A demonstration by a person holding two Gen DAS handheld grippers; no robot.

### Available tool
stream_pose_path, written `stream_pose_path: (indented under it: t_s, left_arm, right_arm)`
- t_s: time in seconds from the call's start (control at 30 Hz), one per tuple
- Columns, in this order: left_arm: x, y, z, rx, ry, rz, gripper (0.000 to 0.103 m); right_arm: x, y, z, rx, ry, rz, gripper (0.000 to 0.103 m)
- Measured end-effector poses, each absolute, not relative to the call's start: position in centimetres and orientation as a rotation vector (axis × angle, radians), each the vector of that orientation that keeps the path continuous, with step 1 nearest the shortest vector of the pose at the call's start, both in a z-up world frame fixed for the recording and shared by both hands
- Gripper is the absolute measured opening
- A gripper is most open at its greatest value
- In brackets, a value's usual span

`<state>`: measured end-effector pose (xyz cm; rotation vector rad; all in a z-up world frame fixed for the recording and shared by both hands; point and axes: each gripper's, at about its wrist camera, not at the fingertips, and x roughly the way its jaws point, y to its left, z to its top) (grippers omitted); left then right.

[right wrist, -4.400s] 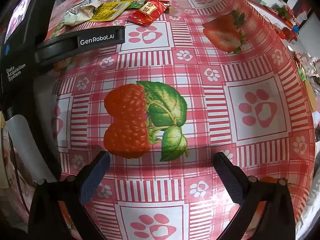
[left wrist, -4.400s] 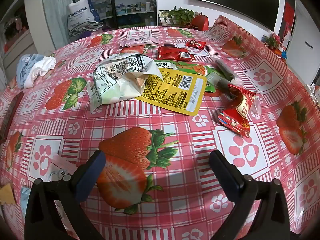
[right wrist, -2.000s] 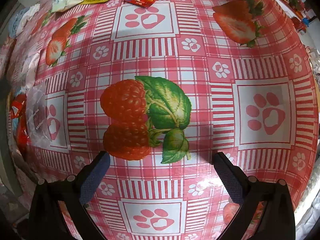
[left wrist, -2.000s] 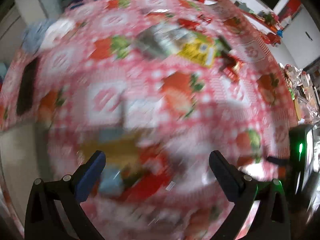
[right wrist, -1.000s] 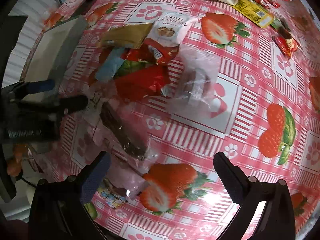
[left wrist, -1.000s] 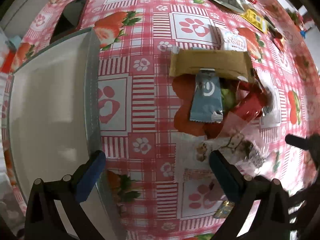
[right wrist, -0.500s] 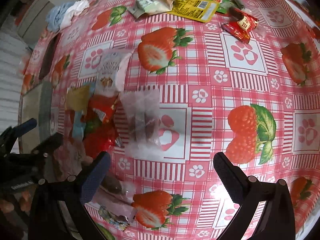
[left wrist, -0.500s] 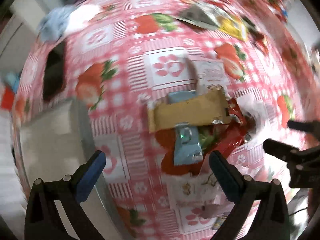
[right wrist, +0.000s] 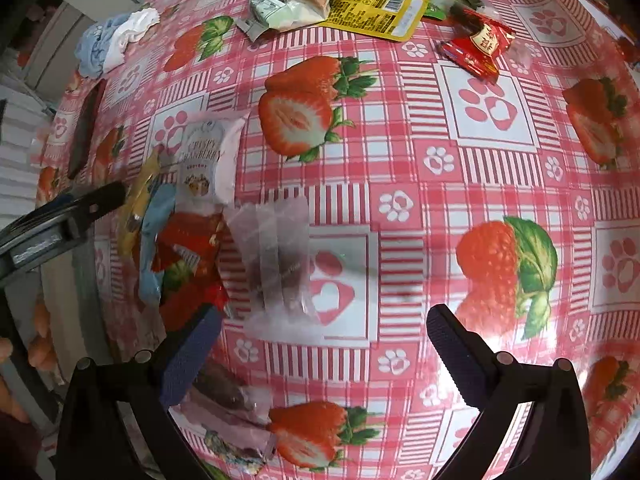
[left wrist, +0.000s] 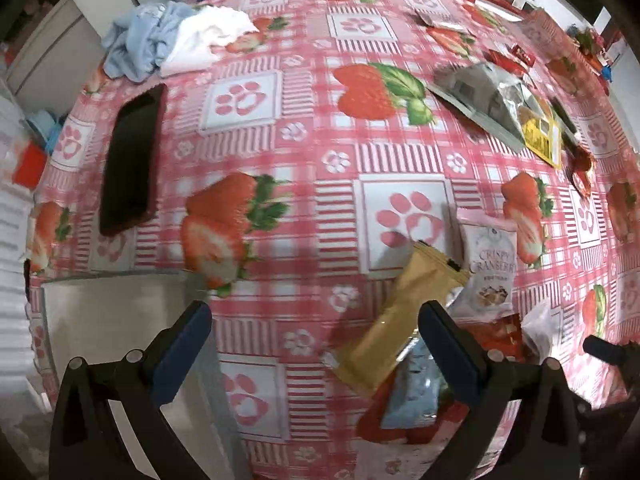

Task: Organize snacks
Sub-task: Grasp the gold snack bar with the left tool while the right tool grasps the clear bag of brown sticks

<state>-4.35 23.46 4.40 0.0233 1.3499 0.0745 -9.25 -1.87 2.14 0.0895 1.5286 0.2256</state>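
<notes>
Hovering spread and empty, left gripper [left wrist: 312,344] sitting nearer the tan packet [left wrist: 396,320] lying just to its right, long axis slanting up-right beside the grey tray [left wrist: 112,320]; right gripper [right wrist: 320,356] gaping likewise over the clear sachet [right wrist: 276,260].

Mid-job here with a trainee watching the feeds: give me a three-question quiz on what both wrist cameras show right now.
1. True or false: the left gripper is holding the tan packet.
2. Multiple choice: the black phone lies on the tablecloth nearest to which item? A) the yellow packet B) the blue and white cloths C) the clear wrapper
3. Fill in: in the right wrist view, the packet printed "Crispy Cranberry" lies ____ of the cut strawberry print.

Key:
1. False; its jaws are open and empty, the packet lies on the table.
2. B
3. Left
</notes>
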Motion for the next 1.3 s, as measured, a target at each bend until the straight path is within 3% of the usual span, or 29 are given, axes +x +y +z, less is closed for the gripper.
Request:
stream_pose_path:
  t_s: [0.47, 0.73, 1.1, 1.3]
  left_arm:
    - [-4.6, 19.4, 3.4, 0.221, 1.361, -0.033, 0.103]
    - [-3.8, 22.9, 2.1, 0.115, 1.406, 0.041, 0.103]
    - [-2.5, 21.5, 0.8, 0.017, 1.450, 0.047, 0.103]
    - [-2.2, 23.1, 0.2, 0.000, 1.462, 0.079, 0.103]
  right_arm:
    - [-7.5, -0.1, -0.4, 0.059, 1.585, 0.182, 0.103]
    - [-8.1, -1.3, -0.3, 0.034, 1.577, 0.163, 0.103]
    - [-6.7, -0.5, -0.8, 0.003, 1.585, 0.151, 0.103]
    - [-6.2, 1.4, -0.9, -0.139, 1.582, 0.153, 0.103]
